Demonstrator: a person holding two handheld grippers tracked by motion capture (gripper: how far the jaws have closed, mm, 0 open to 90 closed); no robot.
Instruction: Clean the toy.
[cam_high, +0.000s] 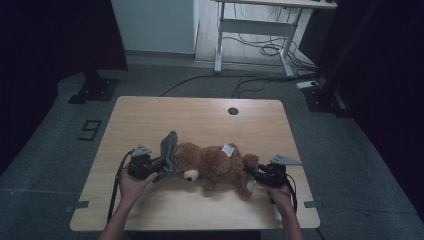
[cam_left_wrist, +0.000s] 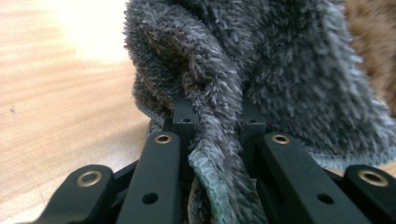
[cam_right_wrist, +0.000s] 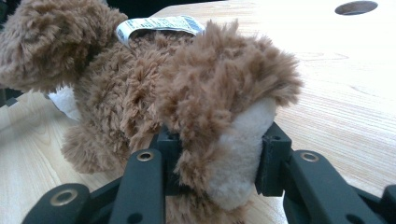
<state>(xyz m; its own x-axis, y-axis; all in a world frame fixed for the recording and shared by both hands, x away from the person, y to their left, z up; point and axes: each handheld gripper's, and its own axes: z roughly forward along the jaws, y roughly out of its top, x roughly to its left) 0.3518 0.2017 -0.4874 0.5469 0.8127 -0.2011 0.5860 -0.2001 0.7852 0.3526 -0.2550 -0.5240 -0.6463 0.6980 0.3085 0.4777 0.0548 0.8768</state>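
While a person's two forearms reach in from the near edge, a brown teddy bear (cam_high: 216, 165) lies on its side along the near half of a pale wooden surface (cam_high: 150, 117), head toward the person's left and legs toward the right. At the bear's head, the left gripper (cam_high: 161, 167) has its fingers (cam_left_wrist: 184, 116) clenched on a fold of grey fluffy cloth (cam_high: 169, 150); in the left gripper view the plush fold (cam_left_wrist: 219, 102) runs up between the two black fingers and spreads wide above them, with brown fur just beside it at the right edge. The cloth stands up against the bear's head and touches it. At the other end, the right gripper (cam_high: 254, 171) has its fingers (cam_right_wrist: 273, 158) grasping one of the bear's feet; the right gripper view shows the cream sole of the foot (cam_right_wrist: 238, 149) pressed between them, with brown fur above it. A white sewn-in label (cam_high: 228, 149) sticks up from the bear's body. A round cable hole (cam_high: 233, 111) sits in the far part of the surface, well apart from the bear. No container is on the surface. A white desk frame (cam_high: 260, 30) stands on the floor beyond.
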